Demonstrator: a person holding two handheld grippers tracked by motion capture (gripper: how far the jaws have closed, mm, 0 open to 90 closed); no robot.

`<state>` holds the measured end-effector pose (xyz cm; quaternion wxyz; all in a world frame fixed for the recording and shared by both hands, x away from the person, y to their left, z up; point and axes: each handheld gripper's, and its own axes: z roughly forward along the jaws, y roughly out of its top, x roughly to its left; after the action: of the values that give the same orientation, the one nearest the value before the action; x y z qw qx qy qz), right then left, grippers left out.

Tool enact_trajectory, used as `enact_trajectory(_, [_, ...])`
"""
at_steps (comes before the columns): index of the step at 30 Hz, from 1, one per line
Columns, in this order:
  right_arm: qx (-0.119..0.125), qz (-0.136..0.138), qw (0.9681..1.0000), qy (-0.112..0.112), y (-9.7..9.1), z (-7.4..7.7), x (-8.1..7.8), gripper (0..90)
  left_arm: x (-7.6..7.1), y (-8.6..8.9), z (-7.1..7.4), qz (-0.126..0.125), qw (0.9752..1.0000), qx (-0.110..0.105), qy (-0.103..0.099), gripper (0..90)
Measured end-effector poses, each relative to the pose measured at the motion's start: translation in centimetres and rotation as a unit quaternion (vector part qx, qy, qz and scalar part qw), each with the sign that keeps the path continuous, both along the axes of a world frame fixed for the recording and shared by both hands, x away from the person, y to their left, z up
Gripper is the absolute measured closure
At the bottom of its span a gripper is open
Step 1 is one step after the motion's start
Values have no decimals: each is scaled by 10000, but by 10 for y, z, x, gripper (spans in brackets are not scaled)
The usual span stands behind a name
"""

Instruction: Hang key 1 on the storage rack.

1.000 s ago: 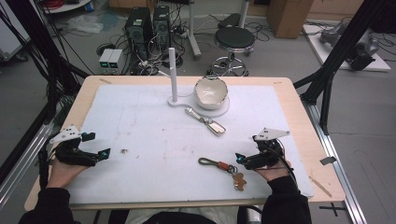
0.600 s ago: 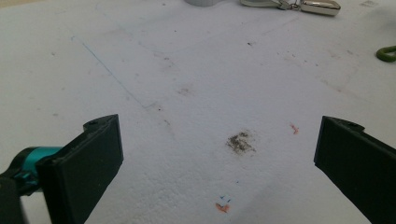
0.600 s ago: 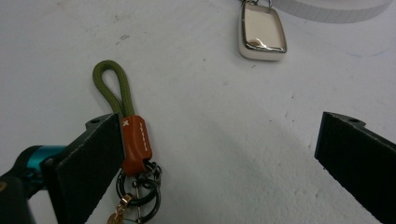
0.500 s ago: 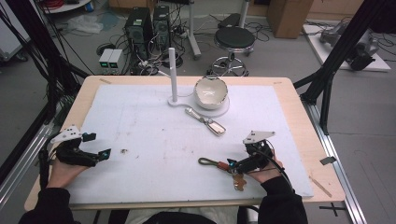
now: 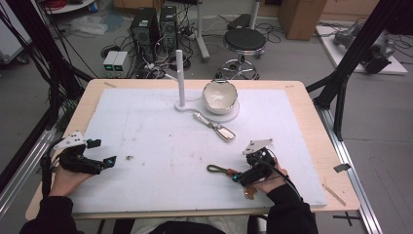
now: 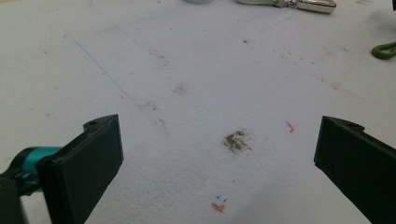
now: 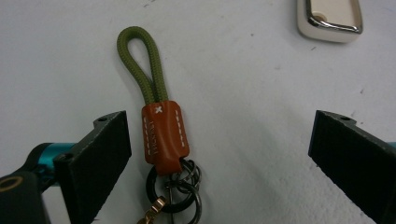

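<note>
A keychain (image 5: 228, 171) lies on the white mat near the front edge: a green cord loop (image 7: 140, 60), an orange leather tab (image 7: 163, 133) and dark rings (image 7: 175, 186). My right gripper (image 5: 238, 176) is low over it and open. Its jaws have just been closing a little, and the tab lies between them, nearer the left jaw, with neither pad touching it. At the front left, my left gripper (image 5: 103, 152) rests open over bare mat (image 6: 217, 158) with nothing between its jaws.
A white bowl (image 5: 219, 95) on a saucer and a white upright post (image 5: 180, 73) stand at the back centre. A silver key fob (image 5: 221, 130) lies just in front of them. A brass key (image 5: 250, 193) lies by my right hand.
My right gripper has moved left and slightly down along the mat, and its jaws now straddle the keychain's leather tab. The left gripper has stayed where it was.
</note>
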<state>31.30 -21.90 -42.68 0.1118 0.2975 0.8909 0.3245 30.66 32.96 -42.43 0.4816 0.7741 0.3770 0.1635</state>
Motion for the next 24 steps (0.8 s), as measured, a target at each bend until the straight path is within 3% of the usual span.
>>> enact_trajectory(2, [-50, 34, 10000, 44, 2, -1, 0, 63, 0, 0, 0, -10, 10000, 8, 11, 17])
enact_trajectory(3, [-69, 108, 9999, 77, 5, -2, -1, 145, 0, 0, 0, -24, 10000, 21, 20, 17])
enact_trajectory(6, [-102, 227, 9996, 116, 6, -2, -1, 198, 0, -1, -1, -31, 10000, 33, 21, 17])
enact_trajectory(7, [-155, 303, 9994, 110, 8, -2, -3, 259, 0, -1, -1, -35, 10000, 30, 28, 17])
enact_trajectory(10, [-181, 345, 9992, 112, 11, -3, -4, 280, 0, -1, 0, -67, 10000, 9, -17, 17])
enact_trajectory(18, [-290, 505, 9982, 126, 16, -4, -6, 461, 0, -1, 0, -54, 10000, -6, -8, 17])
enact_trajectory(19, [-368, 632, 9973, 33, 18, -6, -8, 535, 0, -1, -1, -50, 10000, 7, 8, 17])
enact_trajectory(20, [-368, 632, 9973, 33, 18, -6, -8, 535, 0, -1, -1, -50, 10000, 7, 8, 17])
enact_trajectory(21, [-353, 749, 9965, 67, 18, -5, -9, 644, 0, -1, 0, -65, 10000, 1, -5, 17])
enact_trajectory(24, [-339, 829, 9960, 64, 19, -5, -11, 686, 0, -1, 0, -73, 10000, -12, -12, 17])
